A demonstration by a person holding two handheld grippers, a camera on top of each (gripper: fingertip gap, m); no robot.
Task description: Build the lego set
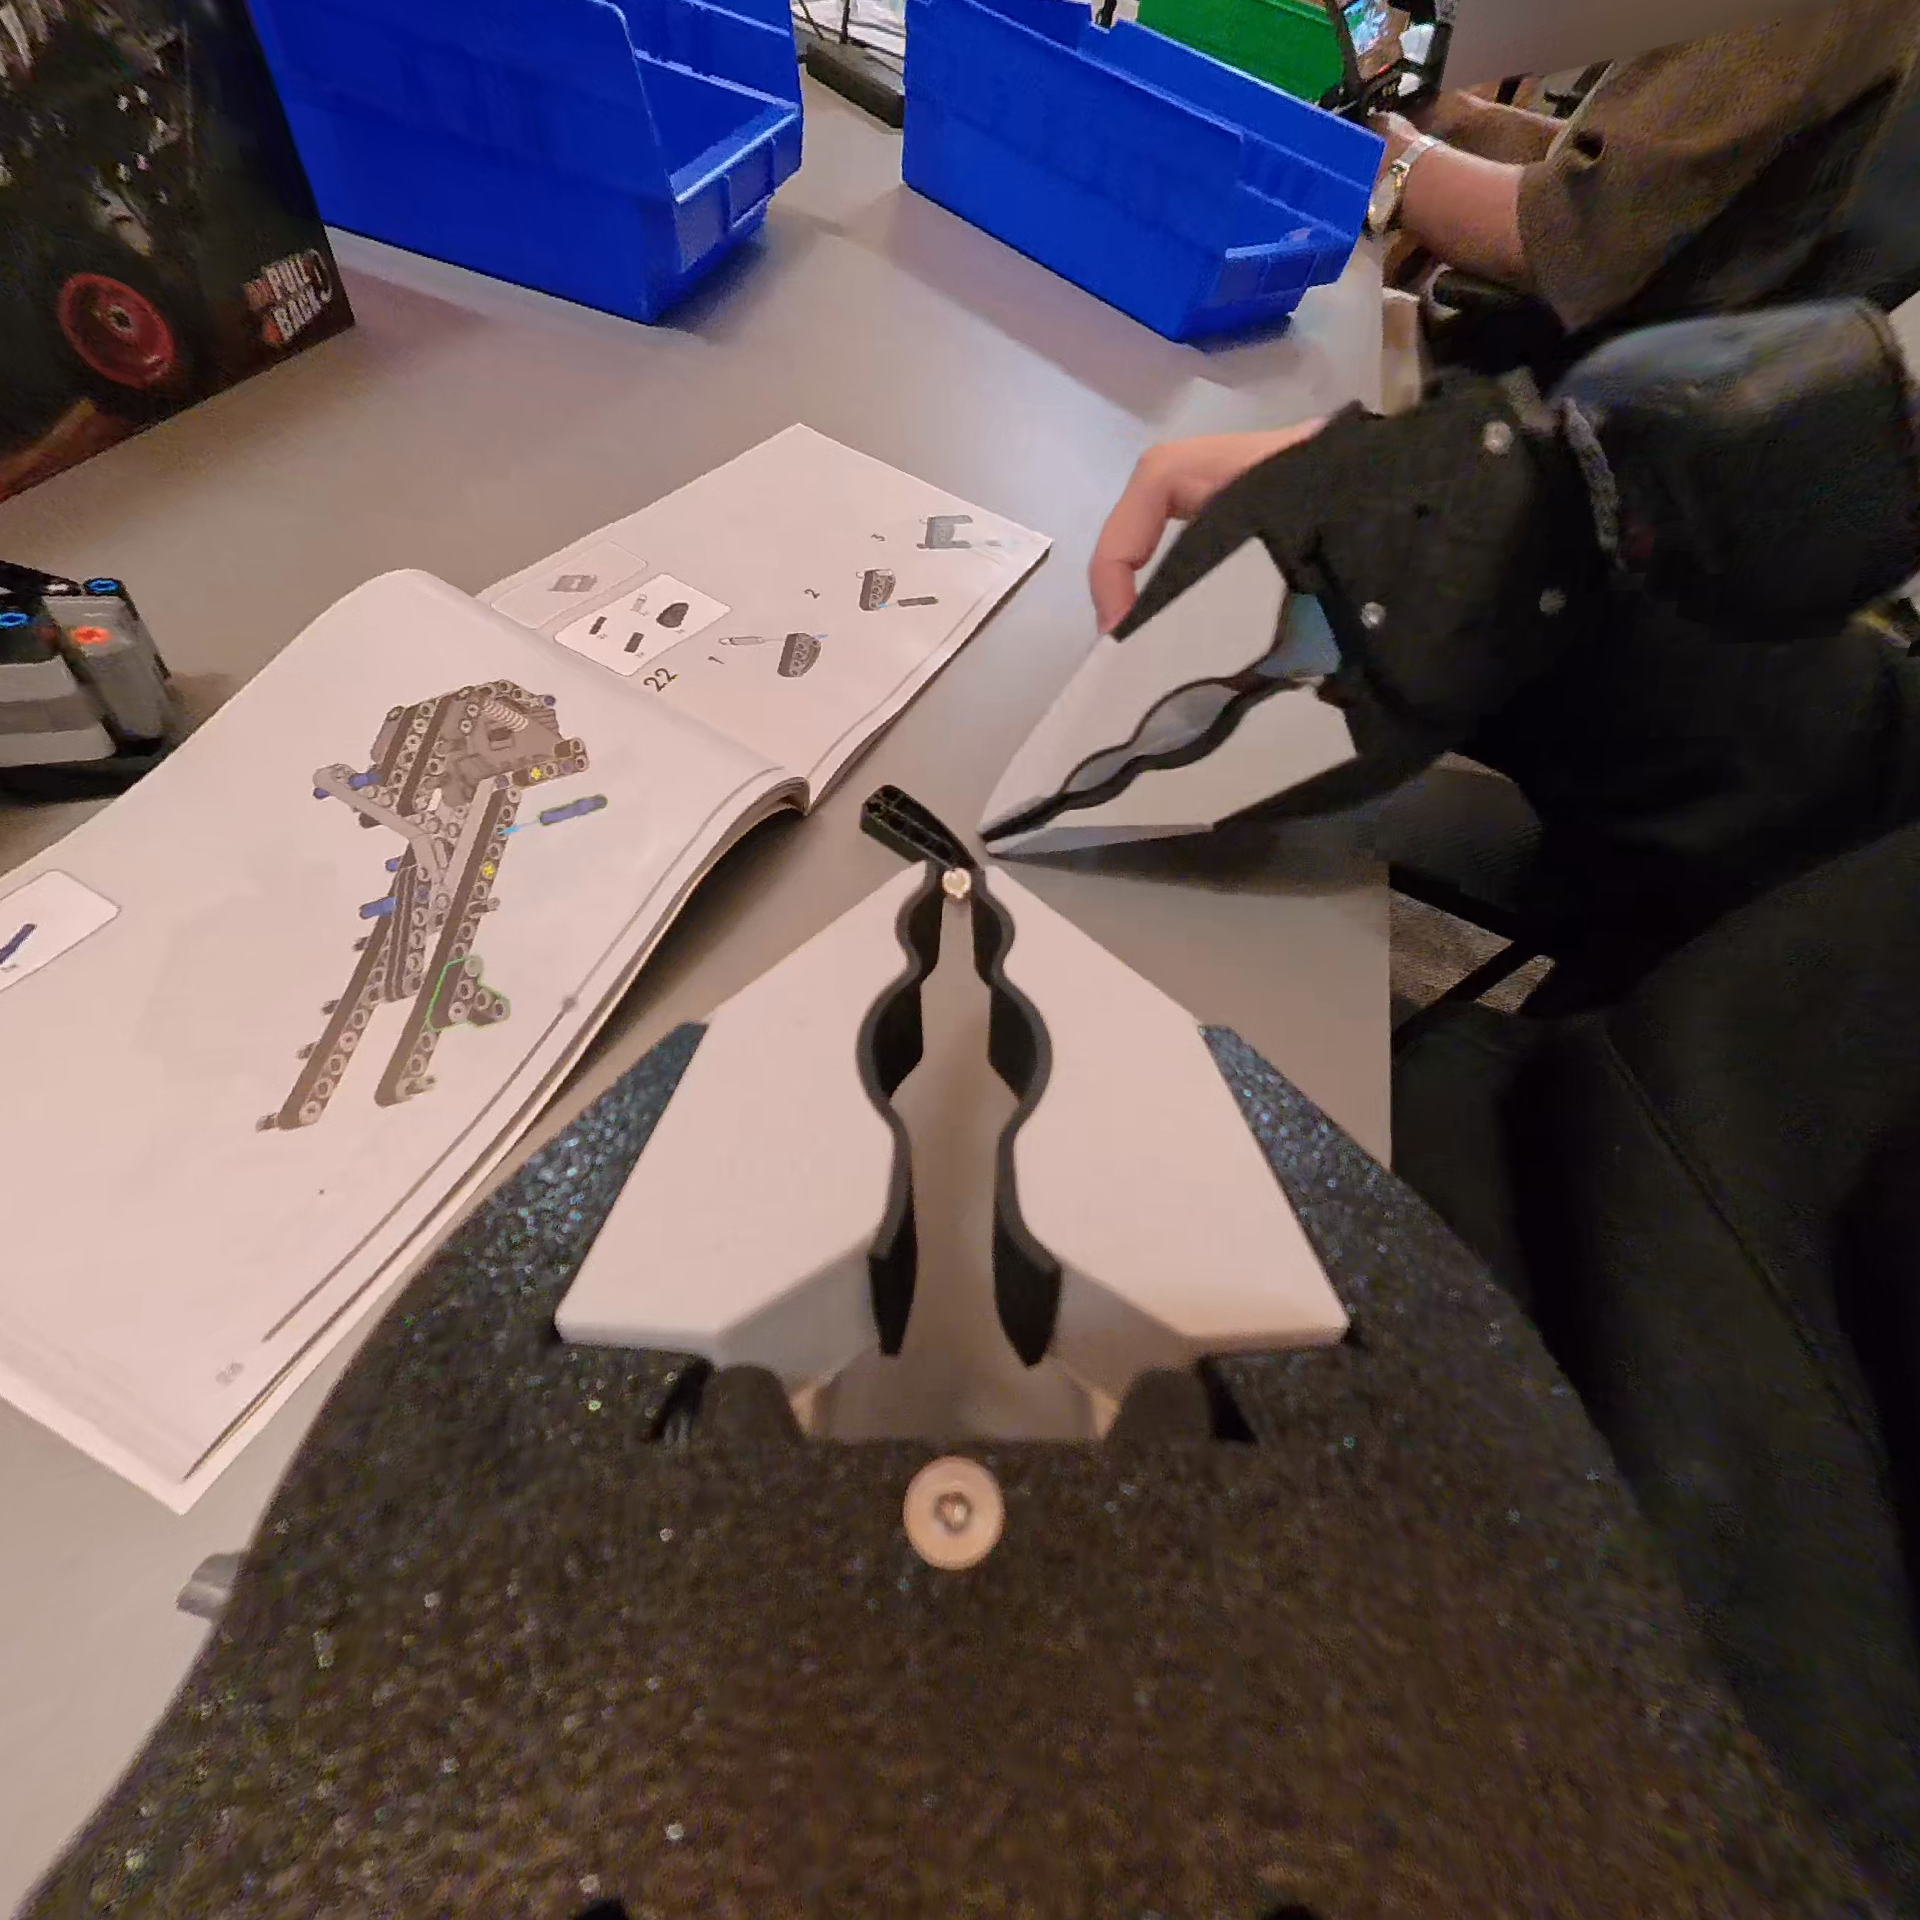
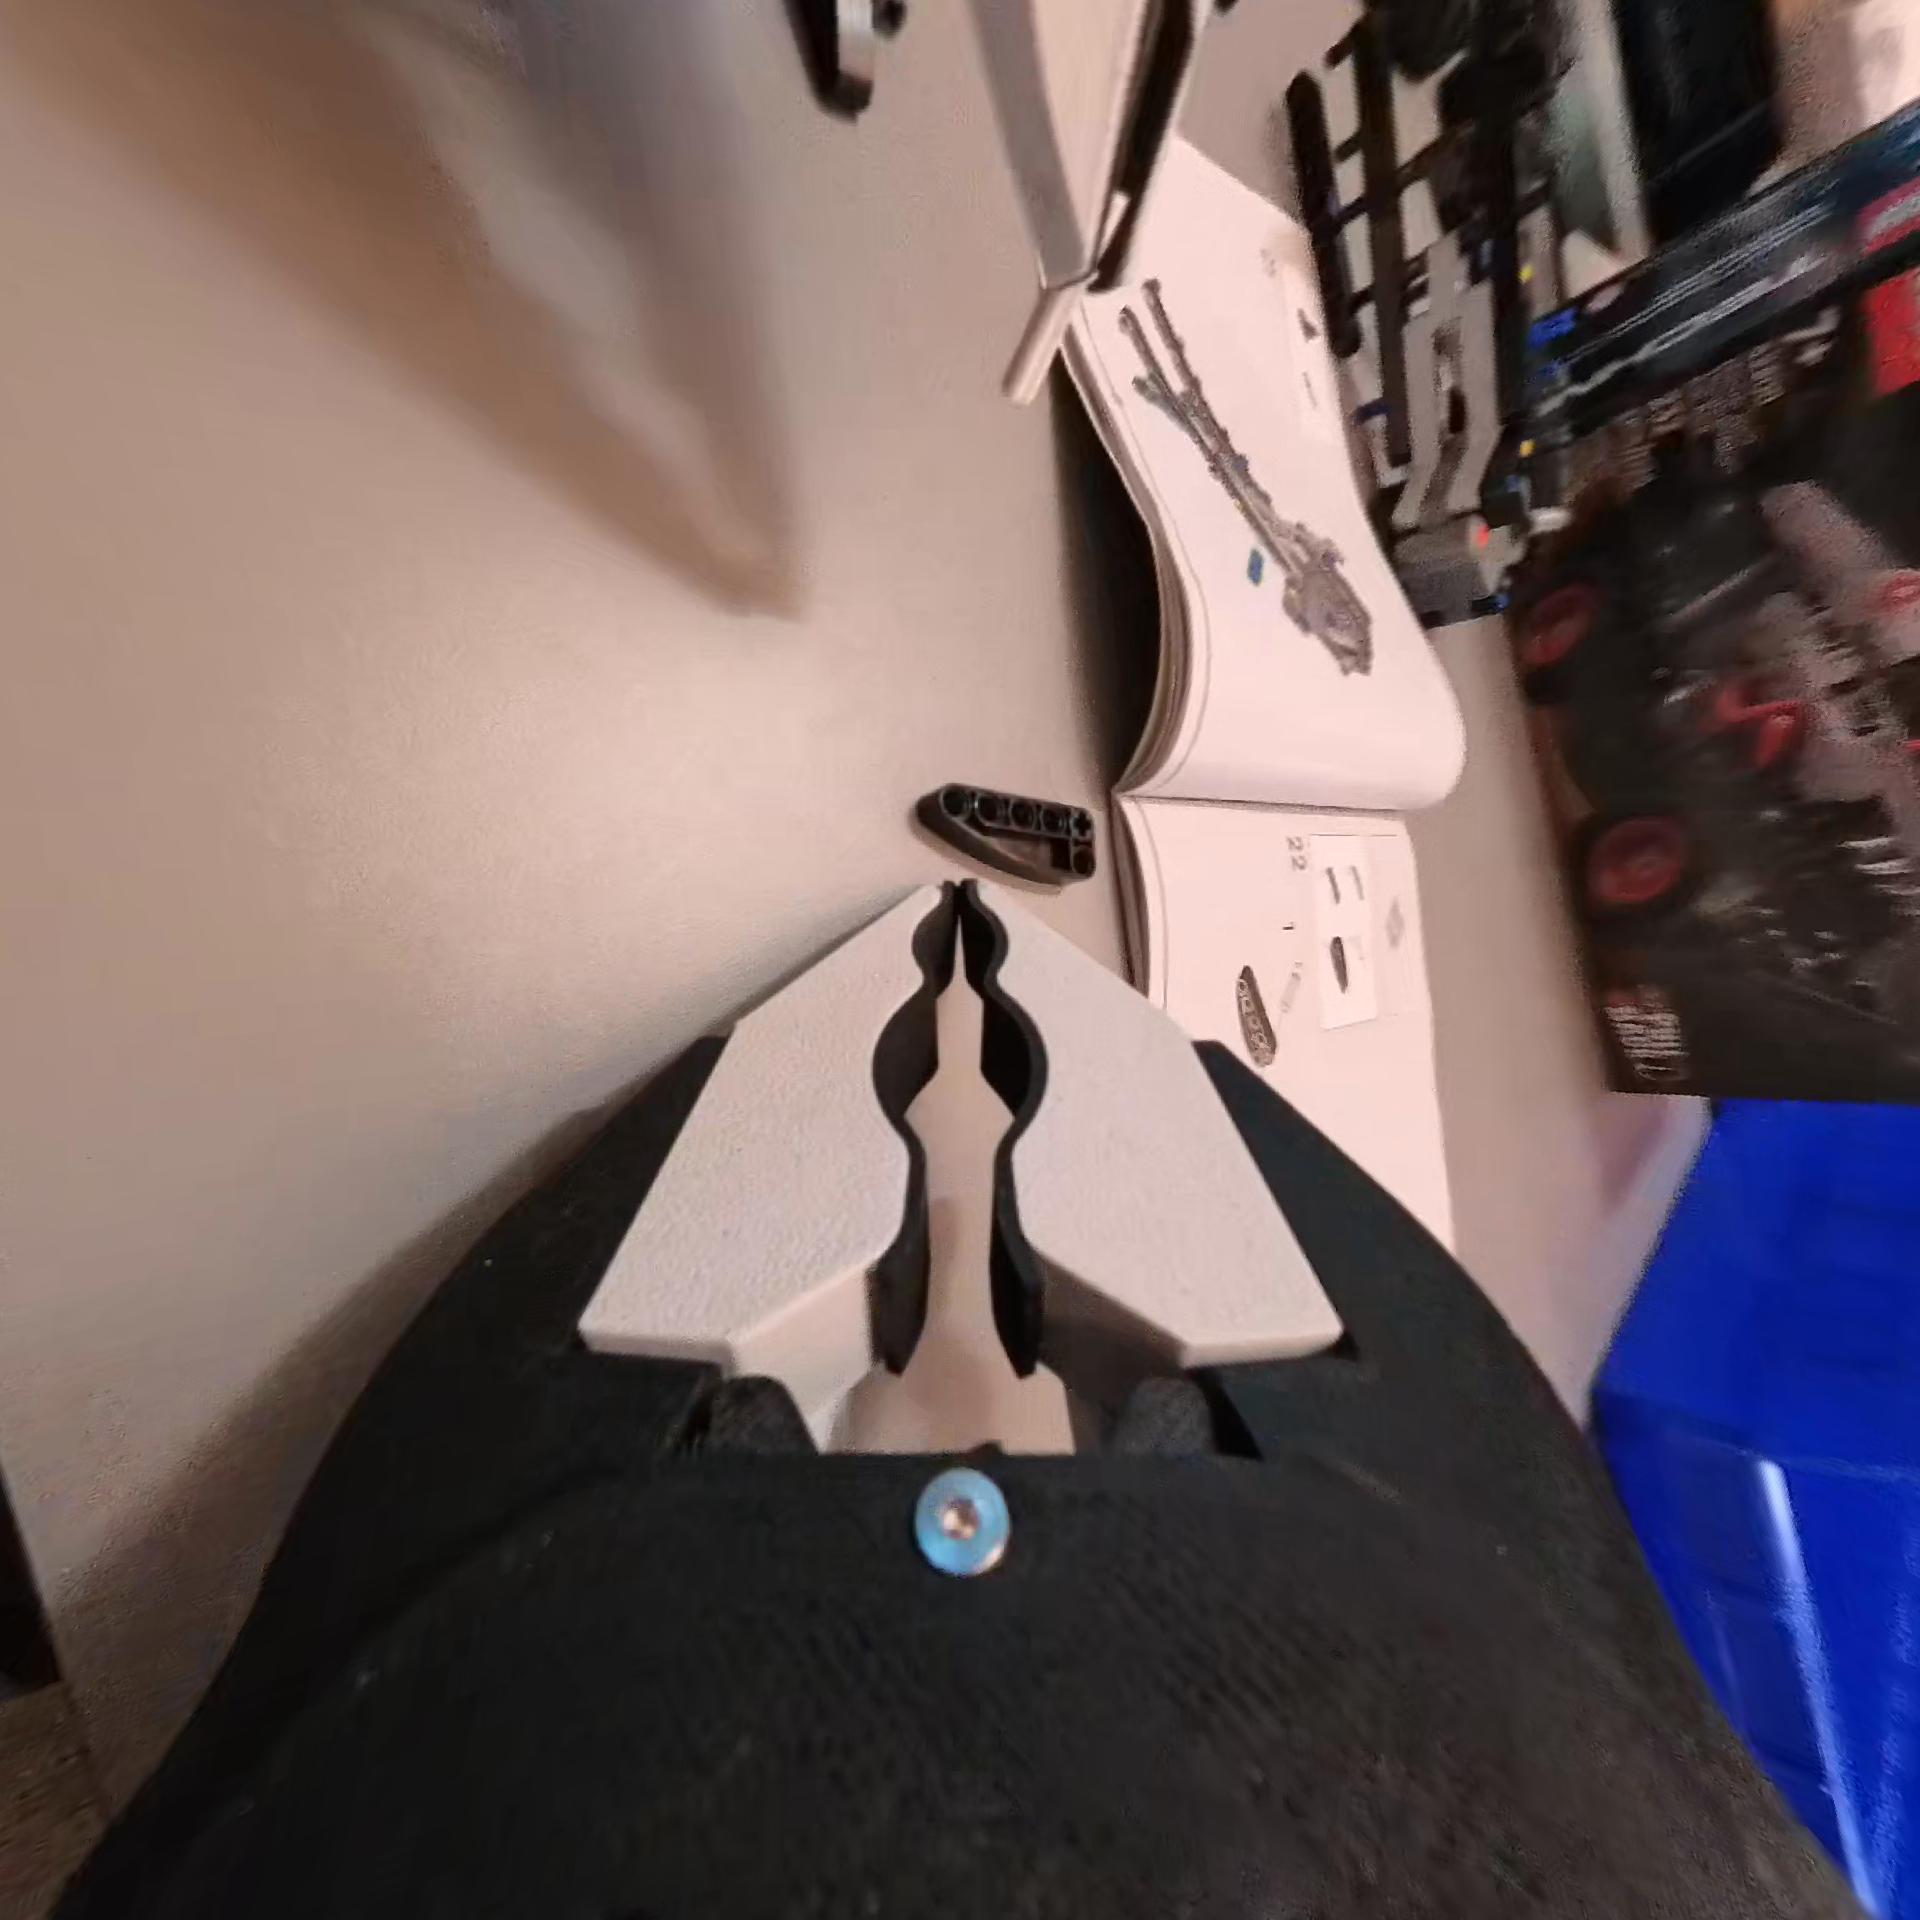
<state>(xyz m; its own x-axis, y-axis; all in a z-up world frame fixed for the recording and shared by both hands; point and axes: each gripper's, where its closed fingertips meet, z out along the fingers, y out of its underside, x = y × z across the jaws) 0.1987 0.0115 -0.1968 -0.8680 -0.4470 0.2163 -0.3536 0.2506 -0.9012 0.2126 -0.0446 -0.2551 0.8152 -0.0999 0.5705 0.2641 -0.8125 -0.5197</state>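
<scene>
Looks like the pin-into-panel step: L gripper (image 1: 957,883) pinches a small grey pin (image 1: 956,884) just short of the black panel (image 1: 914,826) lying on the table (image 1: 1039,343) beside the manual (image 1: 582,790), R gripper (image 2: 957,891) closed & empty; next, line pin w/ a hole.

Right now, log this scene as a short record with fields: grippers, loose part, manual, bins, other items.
left gripper: shut on a small light grey pin at its tips
right gripper: shut, holds nothing
loose part: black curved Technic panel on the grey table, just beyond both grippers' tips
manual: instruction booklet lying open beside the panel
bins: two blue storage bins at the far side
other items: set box; partly built grey model at the left edge
</scene>
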